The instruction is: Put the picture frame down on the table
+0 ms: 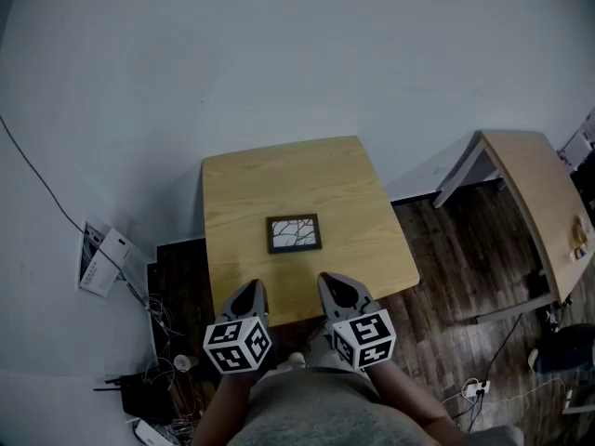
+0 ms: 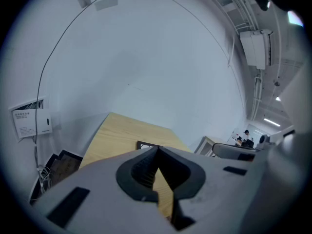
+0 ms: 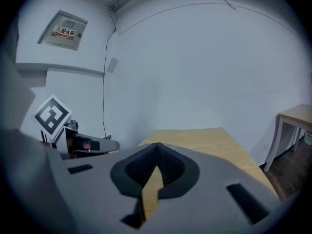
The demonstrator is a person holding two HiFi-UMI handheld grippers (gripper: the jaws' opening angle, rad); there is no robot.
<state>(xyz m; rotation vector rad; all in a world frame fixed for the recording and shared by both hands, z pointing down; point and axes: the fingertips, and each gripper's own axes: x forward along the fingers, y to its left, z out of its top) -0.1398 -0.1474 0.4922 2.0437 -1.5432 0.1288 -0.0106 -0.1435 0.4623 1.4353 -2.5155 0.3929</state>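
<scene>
Risk first: left tool (image 1: pixel 245 295) is pressed together with nothing between its jaws, tips over the near edge of the counter (image 1: pixel 279 177). Pushed forward like that, it could knock the picture frame (image 1: pixel 295 233), which sits near the counter's middle, apart from both tools. The frame looks flat, picture side up, though from straight above I can't rule out a stand propping it. If it is down, the task reads as done and the main danger is needless contact: a nudge would slide it over the smooth wood toward an edge. The right tool (image 1: pixel 340 290) is also pinched closed and empty, just right of the frame's line, so it carries the same bump risk. Any regrasp would go badly with the jaws unopened, since a thin flat frame gives little to bite. The cable tangle (image 1: pixel 160 316) on the floor at left could snag a foot. Counts, left to right: one white wall box (image 1: pixel 102 260), one cable tangle, two tools, one counter, one picture frame, one second table (image 1: pixel 541 198) at right, one person.
</scene>
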